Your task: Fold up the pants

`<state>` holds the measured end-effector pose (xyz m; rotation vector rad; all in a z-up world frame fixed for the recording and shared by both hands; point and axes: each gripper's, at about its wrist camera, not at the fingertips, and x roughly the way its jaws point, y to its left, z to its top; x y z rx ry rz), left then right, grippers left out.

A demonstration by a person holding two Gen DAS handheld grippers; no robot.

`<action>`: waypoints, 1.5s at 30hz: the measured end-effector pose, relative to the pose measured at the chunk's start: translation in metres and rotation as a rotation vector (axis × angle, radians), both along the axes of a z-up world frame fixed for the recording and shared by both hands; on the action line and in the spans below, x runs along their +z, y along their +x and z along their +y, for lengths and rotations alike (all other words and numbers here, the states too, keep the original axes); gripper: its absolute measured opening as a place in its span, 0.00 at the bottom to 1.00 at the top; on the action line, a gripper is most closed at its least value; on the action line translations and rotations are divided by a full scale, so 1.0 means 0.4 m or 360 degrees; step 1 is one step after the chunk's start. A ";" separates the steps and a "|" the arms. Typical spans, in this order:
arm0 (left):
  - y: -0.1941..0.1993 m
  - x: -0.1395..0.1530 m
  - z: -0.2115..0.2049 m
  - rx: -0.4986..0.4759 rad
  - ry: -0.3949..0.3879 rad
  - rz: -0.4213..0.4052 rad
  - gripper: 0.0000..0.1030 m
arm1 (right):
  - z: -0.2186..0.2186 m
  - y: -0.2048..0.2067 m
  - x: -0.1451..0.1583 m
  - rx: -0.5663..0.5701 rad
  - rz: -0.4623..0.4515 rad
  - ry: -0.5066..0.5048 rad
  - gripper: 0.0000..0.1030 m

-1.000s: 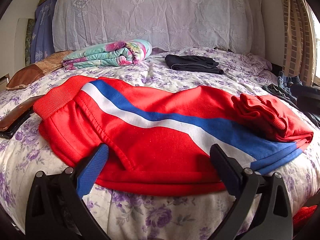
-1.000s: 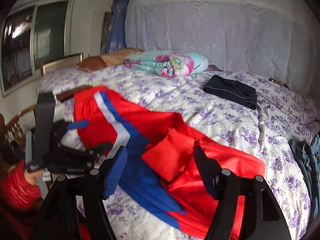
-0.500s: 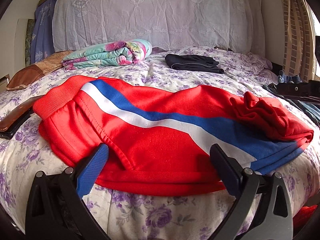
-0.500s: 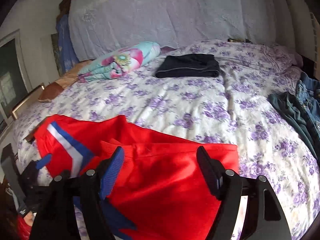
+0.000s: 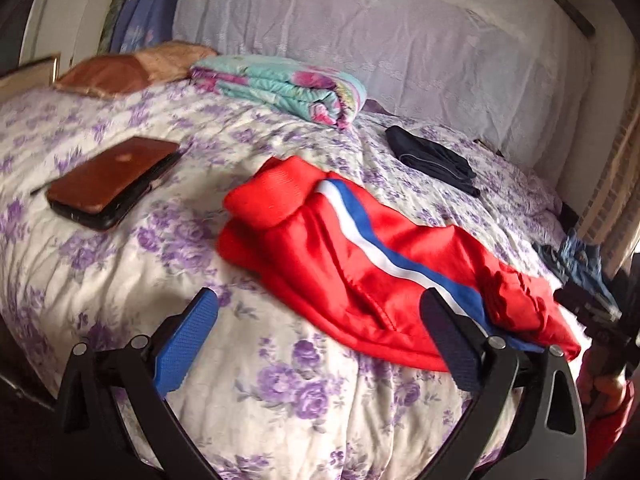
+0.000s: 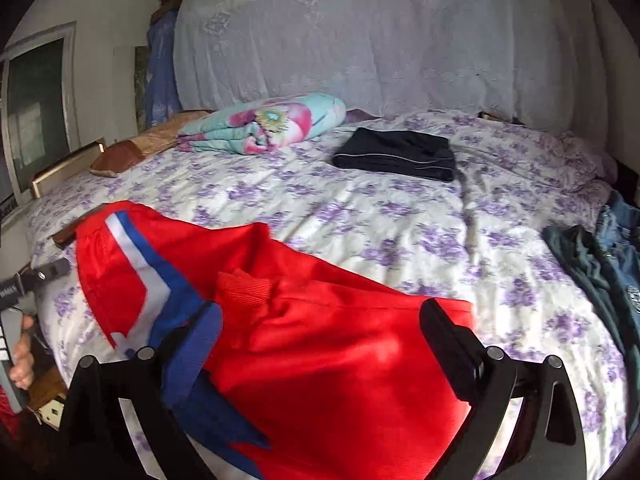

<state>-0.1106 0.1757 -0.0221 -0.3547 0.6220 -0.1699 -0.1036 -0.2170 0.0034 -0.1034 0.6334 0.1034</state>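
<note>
So I've got both grippers, left [image 5: 316, 340] and right [image 6: 320, 344], spread wide and gripping nothing, above the red blue-and-white-striped track pants [image 5: 360, 264] on the purple-flowered bedspread [image 5: 120, 264].

The left tool [image 5: 318, 344] has its two fingers spread wide apart, a blue pad on the left finger [image 5: 186, 346] and a dark pad on the other, with nothing between them. The right tool [image 6: 320, 354] is likewise spread wide, gripping nothing. In the right wrist view the left tool's body shows at the left edge, with the person's left hand [image 6: 22, 356] wrapped around its handle. In the left wrist view the right hand [image 5: 604, 380] shows at the right edge, below a dark tool body.
</note>
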 end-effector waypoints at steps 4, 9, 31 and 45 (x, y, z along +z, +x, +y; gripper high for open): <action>0.046 -0.023 0.054 -0.0001 -0.0246 0.0076 0.95 | -0.029 0.032 -0.052 -0.0005 0.0194 0.0000 0.96; 0.114 -0.017 0.018 -0.0013 -0.0208 0.0200 0.95 | -0.096 -0.031 -0.015 -0.0064 -0.0072 0.0186 0.96; 0.131 -0.030 0.086 0.0150 -0.0466 0.0172 0.59 | -0.125 0.025 -0.078 -0.0115 0.0226 0.0278 0.96; 0.133 -0.017 0.040 0.0026 -0.0407 0.0132 0.83 | -0.142 0.026 -0.079 -0.0099 0.0236 0.0372 0.96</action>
